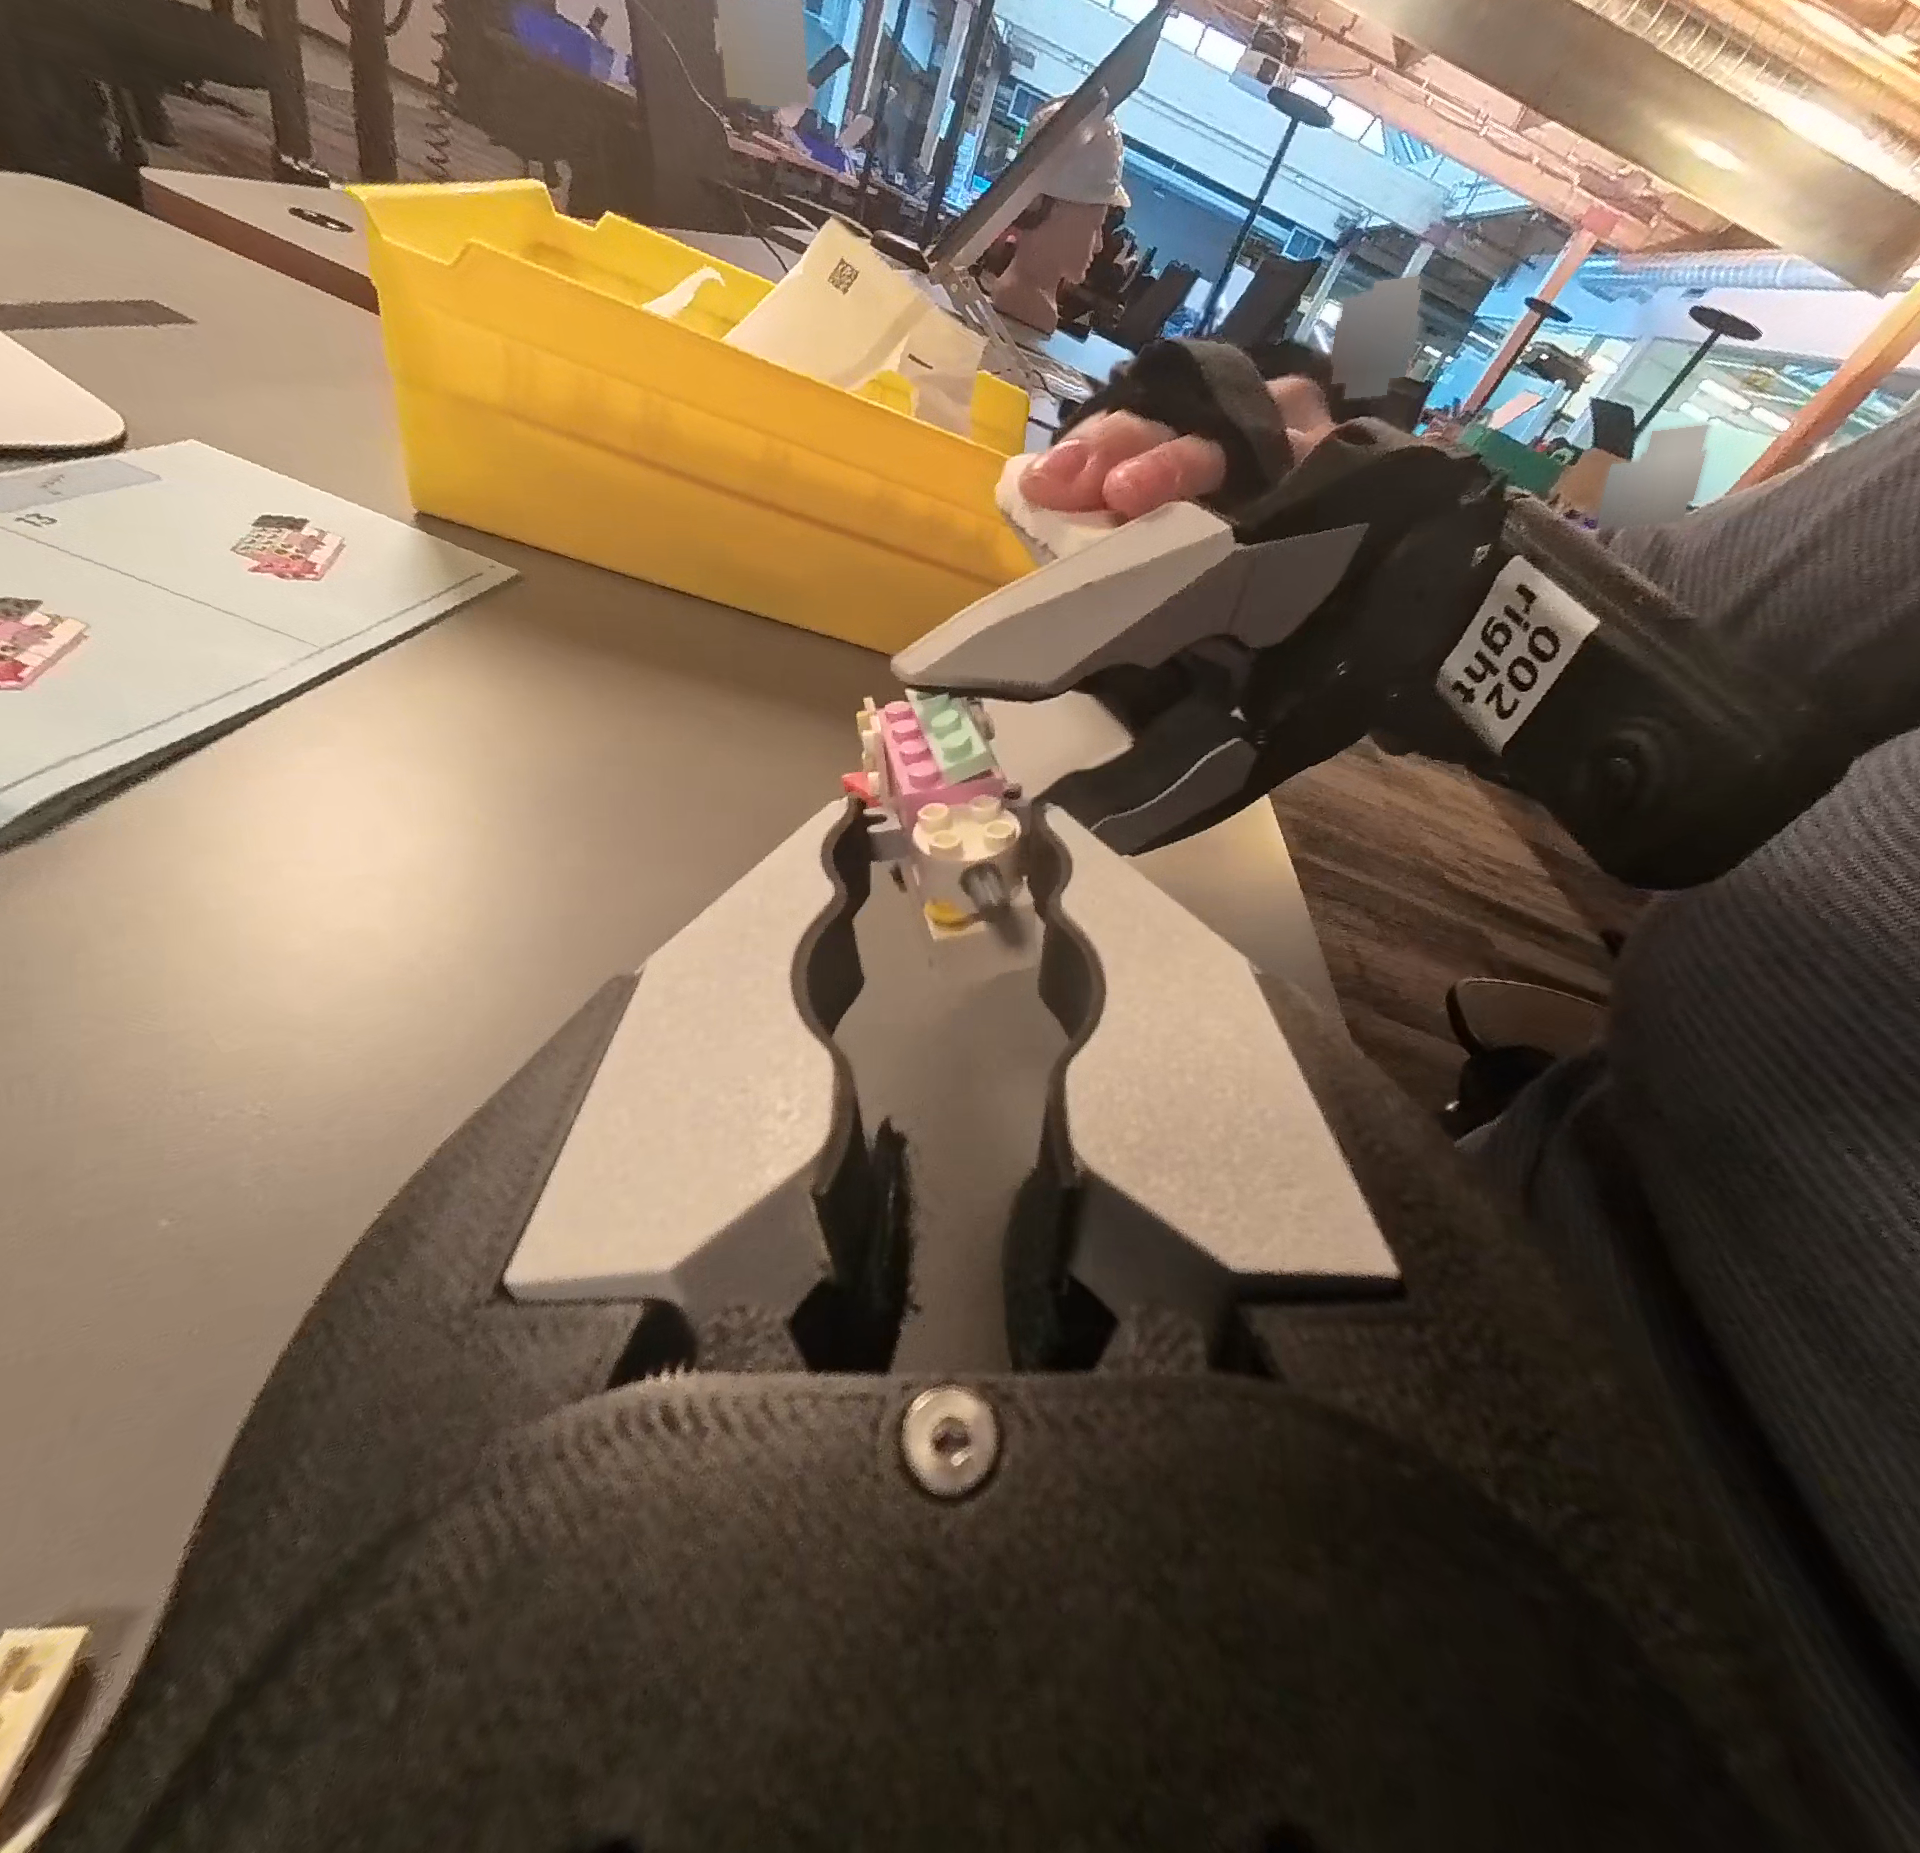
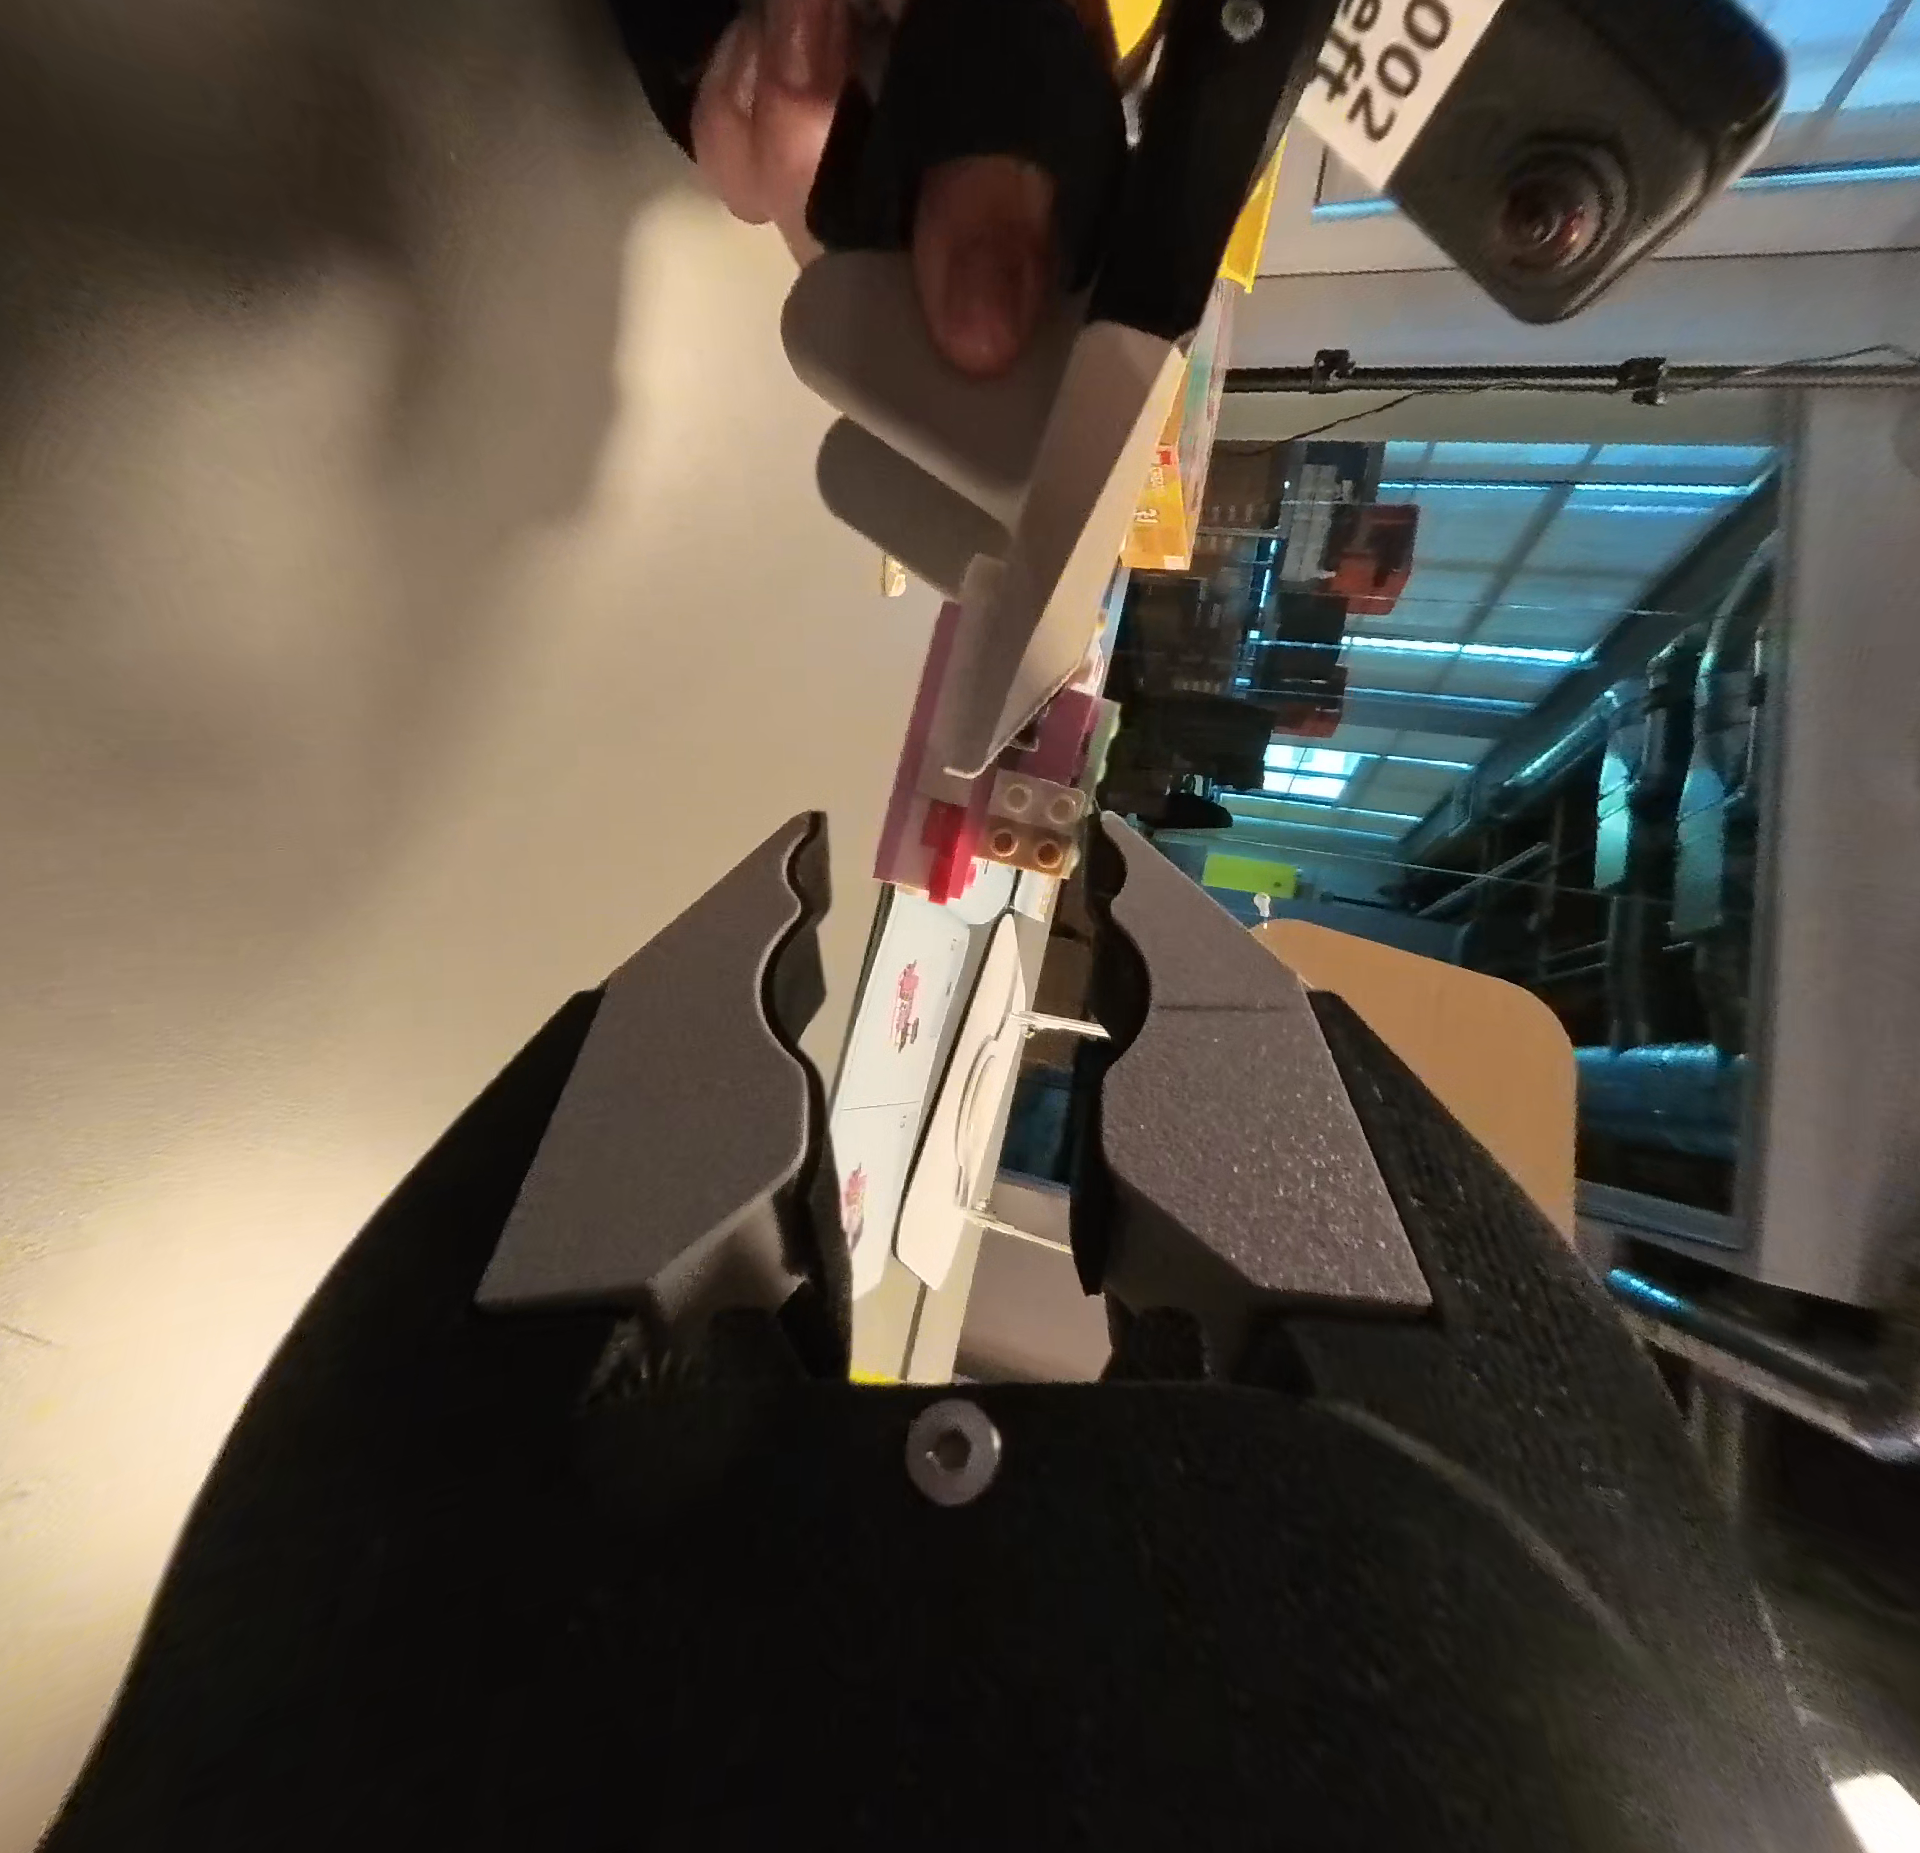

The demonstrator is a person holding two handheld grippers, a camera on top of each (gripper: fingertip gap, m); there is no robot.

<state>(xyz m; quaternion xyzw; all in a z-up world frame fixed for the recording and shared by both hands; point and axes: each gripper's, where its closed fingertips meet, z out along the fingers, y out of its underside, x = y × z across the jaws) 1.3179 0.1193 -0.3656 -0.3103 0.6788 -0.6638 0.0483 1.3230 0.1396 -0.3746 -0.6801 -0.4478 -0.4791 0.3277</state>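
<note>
Holding: the left gripper (image 1: pixel 940 847) has its jaws clamped on a small brick model (image 1: pixel 940 795), lifted clear of the bench (image 1: pixel 312 920).
Booklet: at far left a pale blue instruction booklet (image 1: pixel 208 598) lies open on the bench, with pictures of a pink build on its pages.
Bin: behind the booklet and a little to the right stands a yellow bin (image 1: pixel 644 421) with white bags in it.
Model: pink and mint bricks on top, a white round piece with a grey pin at the near end, a red bit on the far side. Several layers are already joined, so the build looks partly done; how much is left I cannot tell from here.
Right gripper: the right gripper (image 2: pixel 961 837) comes in from the right with its jaws apart. One finger (image 1: pixel 997 650) hangs just over the mint brick and the other sits below beside the model; neither visibly presses on it. It holds nothing.
Hand: a gloved hand (image 1: pixel 1143 453) works that gripper, with something white tucked under the fingertips.
</note>
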